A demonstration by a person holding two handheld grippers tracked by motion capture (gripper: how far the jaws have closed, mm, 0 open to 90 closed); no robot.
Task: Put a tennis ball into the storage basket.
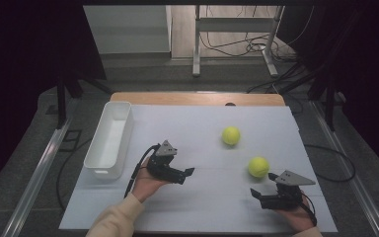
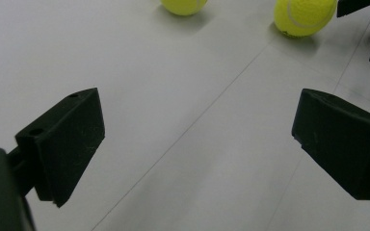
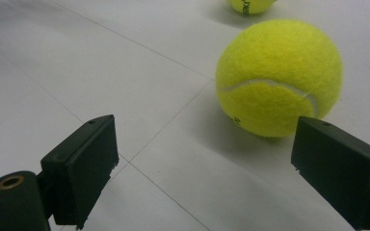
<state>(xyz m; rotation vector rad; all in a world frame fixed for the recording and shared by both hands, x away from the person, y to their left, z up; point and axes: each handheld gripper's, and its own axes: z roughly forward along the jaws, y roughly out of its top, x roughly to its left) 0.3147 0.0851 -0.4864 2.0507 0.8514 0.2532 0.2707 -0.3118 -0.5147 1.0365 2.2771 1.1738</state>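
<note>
Right gripper [image 1: 265,192]: low at the lower right of the high view, held in a hand [image 1: 296,217] coming up from the bottom edge, jaws spread wide and gripping nothing.
Near tennis ball [image 1: 258,167]: yellow, right of centre in the high view, resting on the white sheet just above the right gripper; in the right gripper view it sits at upper right [image 3: 279,77], just beyond the right-hand jaw, more ahead of that jaw than between the two, and I can't tell if they touch.
Far tennis ball [image 1: 231,135]: up and a little left of the near one in the high view, apart from it; its lower edge peeks in at the top of the right gripper view [image 3: 250,5].
Left gripper [image 1: 187,174]: centre-left of the high view, cradled in the other hand [image 1: 148,185], jaws wide apart and empty; bare sheet lies between them in the left gripper view [image 2: 197,159].
Balls from the left gripper view: both along the top edge, far one [image 2: 183,6] at centre, near one [image 2: 303,17] at upper right.
White bin [image 1: 109,138]: long and narrow, at the left of the high view, left of the left gripper.
White sheet [image 1: 202,207]: covers the tabletop, thin seam lines crossing it.
</note>
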